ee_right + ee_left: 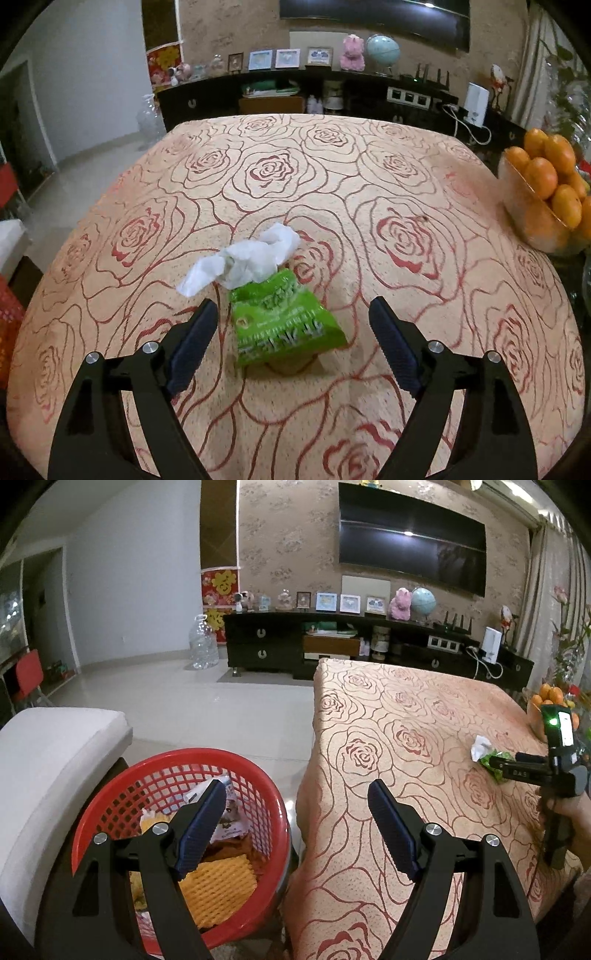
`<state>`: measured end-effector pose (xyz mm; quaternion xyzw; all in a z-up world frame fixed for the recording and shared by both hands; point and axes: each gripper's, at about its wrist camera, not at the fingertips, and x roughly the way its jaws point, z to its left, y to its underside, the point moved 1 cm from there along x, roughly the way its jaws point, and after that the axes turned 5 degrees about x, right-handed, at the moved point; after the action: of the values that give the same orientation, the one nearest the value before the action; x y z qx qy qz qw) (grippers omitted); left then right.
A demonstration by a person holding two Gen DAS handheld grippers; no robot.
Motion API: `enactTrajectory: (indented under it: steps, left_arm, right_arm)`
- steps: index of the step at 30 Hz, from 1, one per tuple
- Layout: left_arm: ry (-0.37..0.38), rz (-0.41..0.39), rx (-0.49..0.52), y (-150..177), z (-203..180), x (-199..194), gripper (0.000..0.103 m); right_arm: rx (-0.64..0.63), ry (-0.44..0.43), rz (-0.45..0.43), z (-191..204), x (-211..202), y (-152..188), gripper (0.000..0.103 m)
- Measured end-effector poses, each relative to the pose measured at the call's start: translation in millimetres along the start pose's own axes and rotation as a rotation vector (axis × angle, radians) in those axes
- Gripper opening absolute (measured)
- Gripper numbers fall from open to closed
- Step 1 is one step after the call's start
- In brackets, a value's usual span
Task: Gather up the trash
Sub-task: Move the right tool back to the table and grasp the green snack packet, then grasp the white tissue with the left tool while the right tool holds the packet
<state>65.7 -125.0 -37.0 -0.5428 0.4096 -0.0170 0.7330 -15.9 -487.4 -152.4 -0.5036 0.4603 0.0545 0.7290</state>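
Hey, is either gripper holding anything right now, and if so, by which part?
Nothing is held. The left gripper is open and empty; the right gripper is open around the green wrapper, its pads not touching it.

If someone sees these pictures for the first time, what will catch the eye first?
First, the bright green wrapper lying on the rose-patterned tablecloth, between the open right tongs, with a crumpled white tissue just behind it. Next, the red basket beside the table, under the open left tongs, already holding trash. The bowl of oranges sits at the table's right edge.
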Motion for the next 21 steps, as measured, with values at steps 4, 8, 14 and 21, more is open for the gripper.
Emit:
enactTrajectory:
  steps: [4, 8, 14, 21]
  left_arm:
    - [-0.005, -0.003, 0.018, 0.1, -3.2, -0.6, 0.076]
    - [-0.002, -0.002, 0.019, -0.9, -4.9, -0.4, 0.076]
    - [-0.005, -0.012, 0.027, -1.0, -5.6, -1.0, 0.076]
    - [-0.005, -0.004, 0.024, -1.0, -7.5, -0.3, 0.076]
  right_arm:
    - [-0.011, -0.016, 0.02, 3.2, 3.4, -1.0, 0.069]
    - [-0.039, -0.017, 0.042, 6.4, 6.1, 1.7, 0.057]
    - [-0.059, -0.025, 0.032, 9.5, -1.3, 6.2, 0.047]
    - [0.029, -0.054, 0.011, -4.0, -26.1, 8.4, 0.046]
